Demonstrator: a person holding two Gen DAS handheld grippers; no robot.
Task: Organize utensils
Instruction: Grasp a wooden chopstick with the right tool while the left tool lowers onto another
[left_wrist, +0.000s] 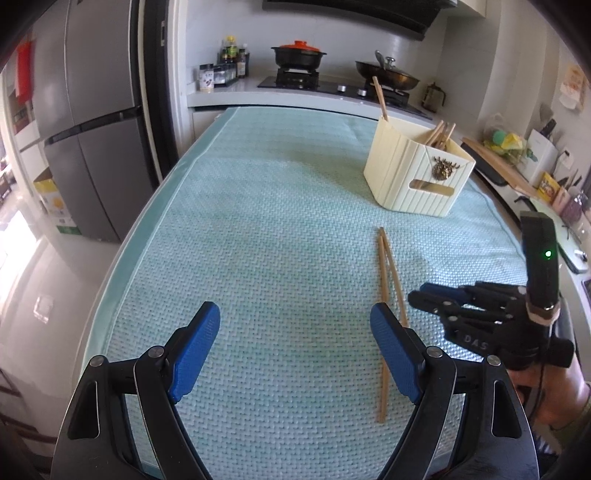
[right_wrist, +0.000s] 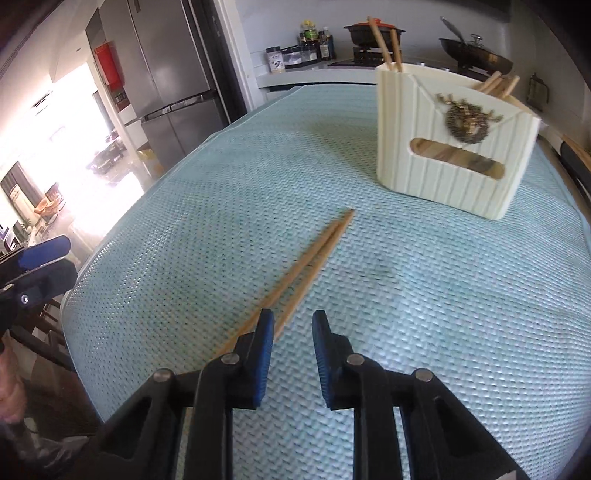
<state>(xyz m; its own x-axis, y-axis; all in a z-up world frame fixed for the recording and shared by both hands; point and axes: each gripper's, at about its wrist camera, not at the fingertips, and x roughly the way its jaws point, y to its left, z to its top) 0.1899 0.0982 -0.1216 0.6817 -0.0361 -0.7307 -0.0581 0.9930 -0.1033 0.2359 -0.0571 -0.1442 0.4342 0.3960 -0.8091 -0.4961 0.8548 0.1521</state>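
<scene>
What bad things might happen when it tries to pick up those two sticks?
The two chopsticks lie side by side on the cloth, so the right gripper may catch only one. Its opening is narrow and sits beside them. The holder already has sticks poking out that might block new ones.

Wide bare teal mat (left_wrist: 258, 221) across left and middle, free passage to far edge. Obstacles: cream utensil holder (left_wrist: 417, 173) w/ sticks poking up nr far right corner; chopstick pair (left_wrist: 388, 295) flat nr right edge.
</scene>
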